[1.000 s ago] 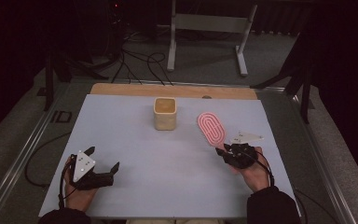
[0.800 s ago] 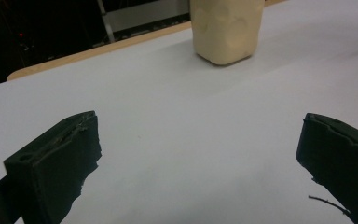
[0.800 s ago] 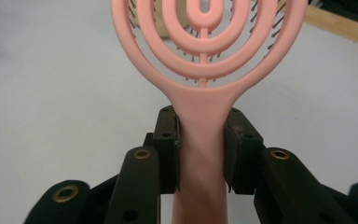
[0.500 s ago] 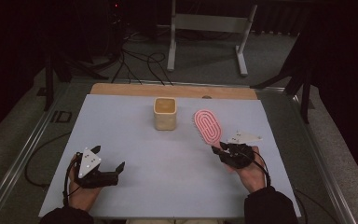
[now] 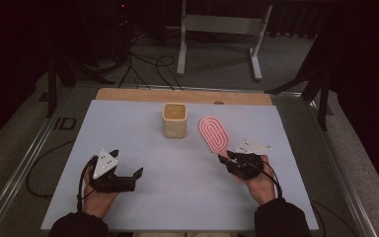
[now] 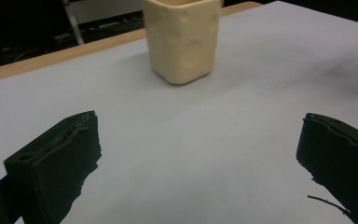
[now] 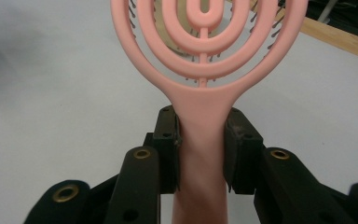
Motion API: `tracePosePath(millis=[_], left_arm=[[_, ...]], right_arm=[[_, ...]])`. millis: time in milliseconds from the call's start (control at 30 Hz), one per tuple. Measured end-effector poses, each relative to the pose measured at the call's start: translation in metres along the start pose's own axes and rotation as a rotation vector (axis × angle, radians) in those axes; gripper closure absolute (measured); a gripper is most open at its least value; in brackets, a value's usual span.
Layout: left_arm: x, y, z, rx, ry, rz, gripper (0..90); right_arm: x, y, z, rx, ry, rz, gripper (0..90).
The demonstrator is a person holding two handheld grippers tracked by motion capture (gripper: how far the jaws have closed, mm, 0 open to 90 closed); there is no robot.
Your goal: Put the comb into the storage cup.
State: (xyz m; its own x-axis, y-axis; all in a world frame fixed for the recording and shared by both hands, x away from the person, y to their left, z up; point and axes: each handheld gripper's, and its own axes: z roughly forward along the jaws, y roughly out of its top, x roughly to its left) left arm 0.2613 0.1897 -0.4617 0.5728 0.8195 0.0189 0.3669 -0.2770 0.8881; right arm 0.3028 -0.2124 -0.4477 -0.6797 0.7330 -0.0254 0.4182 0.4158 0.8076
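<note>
Spreading under everything, the pale table (image 5: 143, 207) carries a cream cup (image 5: 174, 120), my landmark. Right of the cup, a pink hairbrush (image 5: 213, 134) runs lengthwise away from the person, its oval head toward the table's far edge and tilted slightly toward the cup, handle pinched in the right gripper (image 5: 227, 159). Nearer than the cup and leftward, the left gripper (image 5: 134, 176) hangs low, jaws spread wide around bare table, facing the cup.

Left claw (image 5: 137, 174) gaping, held low – right claw (image 5: 225, 159) clamped, angled forward
</note>
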Motion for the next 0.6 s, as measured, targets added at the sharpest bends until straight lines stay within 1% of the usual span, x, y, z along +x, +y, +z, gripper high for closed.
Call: tracePosePath(millis=[100,233,333,367,433,500,600], left_arm=[[-0.003,0.003,0.004,0.006,-0.01,0.008,0.1],[-0.01,0.011,0.011,0.002,-0.037,0.012,0.1],[-0.011,0.013,0.012,-0.001,-0.04,0.011,0.1],[-0.013,0.018,0.017,-0.004,-0.055,0.008,0.1],[-0.014,0.019,0.018,-0.008,-0.06,0.003,0.1],[-0.016,0.023,0.02,-0.018,-0.074,-0.01,0.1],[-0.019,0.03,0.024,-0.023,-0.095,-0.019,0.1]], right_arm=[[0.003,0.001,0.002,-0.006,0.004,-0.005,69.7],[0.007,0.001,0.004,-0.008,0.007,-0.017,69.7],[0.008,0.001,0.004,-0.013,0.007,-0.016,69.7],[0.009,0.002,0.004,-0.017,0.009,-0.018,69.7],[0.01,0.002,0.005,-0.018,0.007,-0.017,69.8],[0.01,0.001,0.005,-0.022,0.009,-0.017,69.7],[0.012,0.001,0.006,-0.027,0.011,-0.012,69.7]])
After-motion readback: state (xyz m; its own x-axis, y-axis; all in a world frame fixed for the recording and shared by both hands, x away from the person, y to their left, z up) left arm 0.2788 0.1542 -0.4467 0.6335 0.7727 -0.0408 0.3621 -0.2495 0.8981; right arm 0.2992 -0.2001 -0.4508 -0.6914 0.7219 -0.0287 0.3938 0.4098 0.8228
